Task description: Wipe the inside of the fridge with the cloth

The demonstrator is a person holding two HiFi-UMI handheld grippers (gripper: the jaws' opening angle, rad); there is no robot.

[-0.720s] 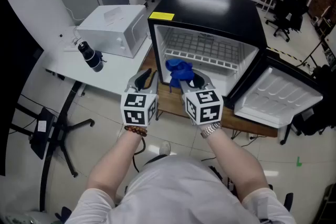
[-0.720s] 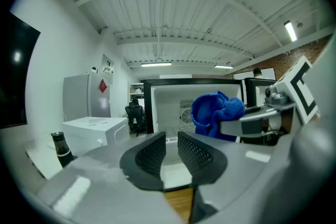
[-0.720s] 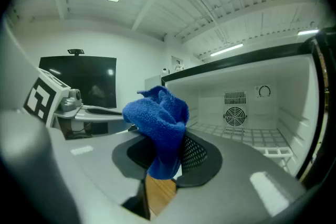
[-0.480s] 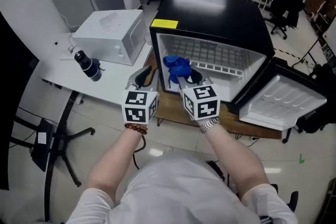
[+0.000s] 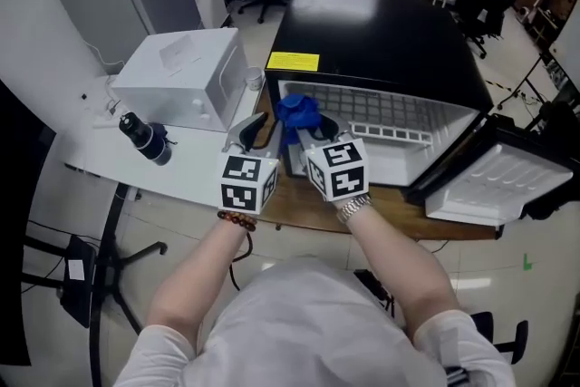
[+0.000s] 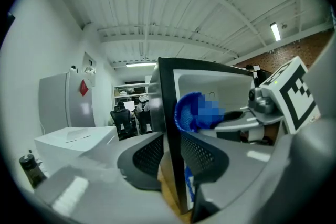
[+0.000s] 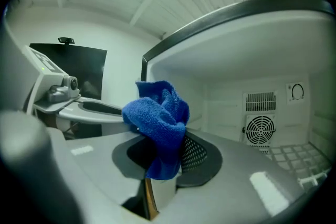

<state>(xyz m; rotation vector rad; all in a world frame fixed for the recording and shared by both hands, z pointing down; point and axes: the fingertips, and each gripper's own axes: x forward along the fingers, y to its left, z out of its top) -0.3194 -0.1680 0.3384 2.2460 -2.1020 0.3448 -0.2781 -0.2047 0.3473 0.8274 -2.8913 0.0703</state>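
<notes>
1. The right tongs [image 7: 165, 161] are clamping the one blue cloth [image 7: 157, 118]. The cloth is bunching up above the pads and hanging down between them.
2. Seen from the head view, the cloth is sitting at the front left corner of the one black fridge [image 5: 381, 32], right at its open mouth and raised off the fridge floor.
3. The left tongs [image 6: 175, 157] are standing narrowly apart and gripping nothing. The fridge's black front edge is showing through their gap, and they are hovering just beside its left wall.
4. Two marker cubes are riding on the grippers, one on the left [image 5: 247, 183] and one on the right [image 5: 337, 169].
5. One door [image 5: 494, 181] is hanging open at the fridge's right. One wire shelf [image 5: 390, 113] is spanning the inside, and one round fan grille [image 7: 261, 128] is showing on the back wall.
6. Two worktops are carrying things. A wooden worktop [image 5: 299, 195] is bearing the fridge. A white worktop [image 5: 118, 154] to its left is bearing one white box appliance [image 5: 186, 77] and one dark bottle [image 5: 143, 136].
</notes>
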